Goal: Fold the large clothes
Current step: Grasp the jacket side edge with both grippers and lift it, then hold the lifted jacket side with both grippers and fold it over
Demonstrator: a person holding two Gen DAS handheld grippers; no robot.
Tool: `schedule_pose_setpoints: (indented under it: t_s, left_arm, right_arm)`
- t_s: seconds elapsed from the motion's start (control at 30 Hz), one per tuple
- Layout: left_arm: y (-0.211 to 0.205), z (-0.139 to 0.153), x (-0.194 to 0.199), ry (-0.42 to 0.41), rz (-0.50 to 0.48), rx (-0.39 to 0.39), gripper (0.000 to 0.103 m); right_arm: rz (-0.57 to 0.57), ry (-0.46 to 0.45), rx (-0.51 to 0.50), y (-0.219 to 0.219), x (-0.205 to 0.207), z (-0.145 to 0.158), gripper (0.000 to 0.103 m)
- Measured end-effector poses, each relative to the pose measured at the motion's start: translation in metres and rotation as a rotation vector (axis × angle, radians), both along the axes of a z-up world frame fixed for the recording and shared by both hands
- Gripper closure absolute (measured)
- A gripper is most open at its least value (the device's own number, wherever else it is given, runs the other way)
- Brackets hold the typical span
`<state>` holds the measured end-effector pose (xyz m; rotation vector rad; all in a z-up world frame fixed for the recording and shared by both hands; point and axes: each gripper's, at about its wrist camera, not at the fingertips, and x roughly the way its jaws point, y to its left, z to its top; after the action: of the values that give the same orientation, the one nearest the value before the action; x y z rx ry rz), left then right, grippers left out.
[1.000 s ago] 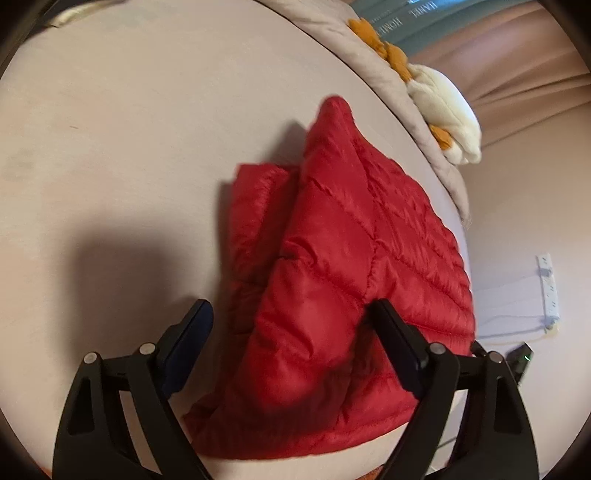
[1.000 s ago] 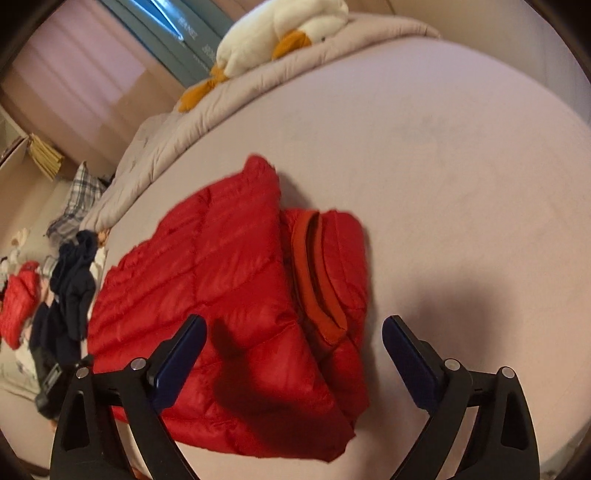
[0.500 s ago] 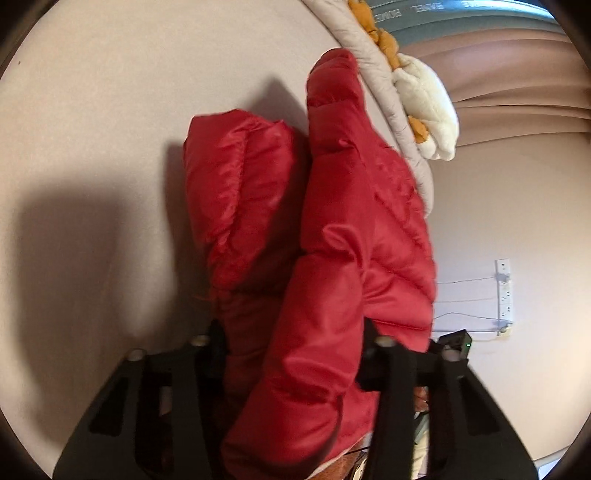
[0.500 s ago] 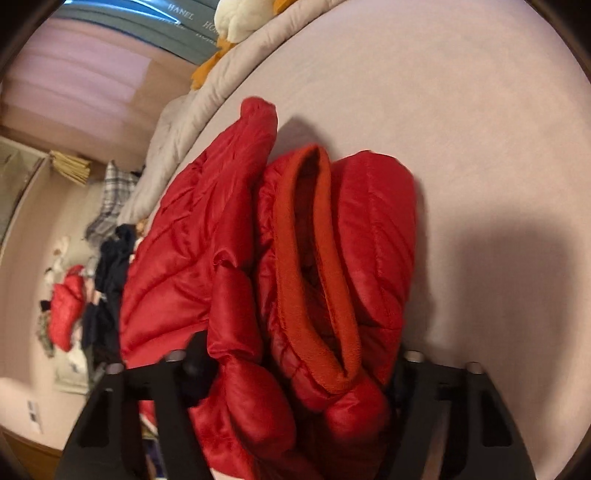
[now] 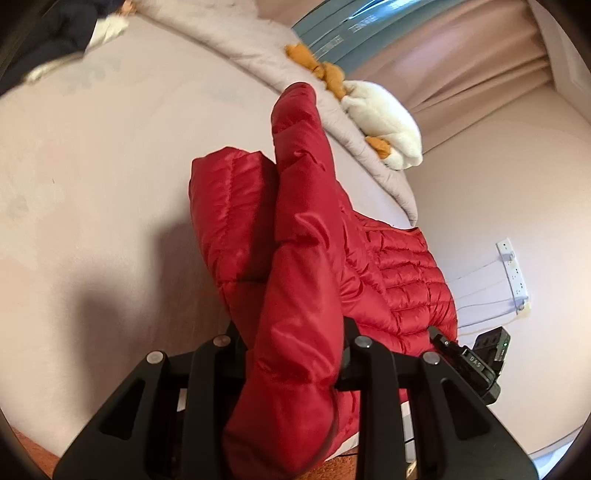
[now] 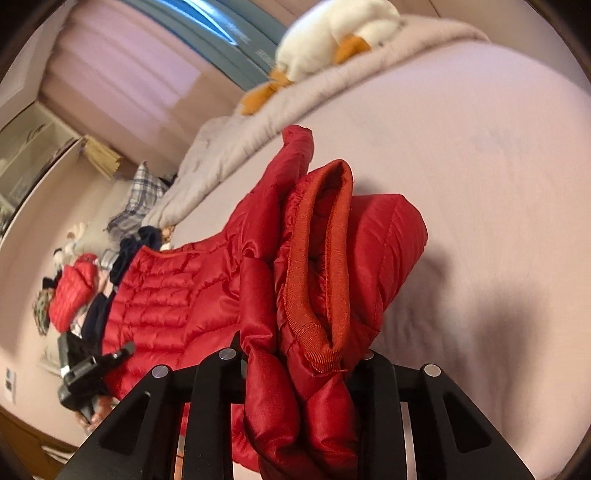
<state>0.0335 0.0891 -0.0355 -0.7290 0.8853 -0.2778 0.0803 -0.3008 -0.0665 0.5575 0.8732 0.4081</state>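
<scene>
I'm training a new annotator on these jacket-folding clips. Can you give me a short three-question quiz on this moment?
1. True or false: the left gripper is closed on the red puffer jacket.
2. What is the right gripper clamped on? A) the white plush duck B) a bunched end of the red jacket, with its ribbed orange-red band showing C) nothing
3. Fill in: the jacket lies on the pale pink ____.

Key:
1. True; fabric fills the gap between its jaws.
2. B.
3. Bed; the duck sits at the far edge on a grey quilt.
</scene>
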Motion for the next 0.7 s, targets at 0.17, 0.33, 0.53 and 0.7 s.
schedule_pose_setpoints:
  t_s: [0.17,0.33,0.53,0.7]
  left_arm:
    - [0.006,0.022,-0.024,-0.052,0.005,0.034,0.075]
    - [0.014,0.029,-0.045,-0.088,0.027,0.049,0.075]
    - [0.008,0.030,-0.040,-0.110,0.051,0.064,0.075]
    - [0.009,0.036,-0.048,-0.123,0.065,0.075,0.075]
  right_arm:
    - [0.025,-0.068,-0.014,0.012,-0.007,0.020,0.074]
    - [0.045,-0.116,-0.051,0.022,-0.006,0.028,0.074]
    - [0.070,-0.142,-0.054,0.027,-0.003,0.031,0.074]
    - [0.090,-0.151,-0.053,0.025,-0.001,0.031,0.074]
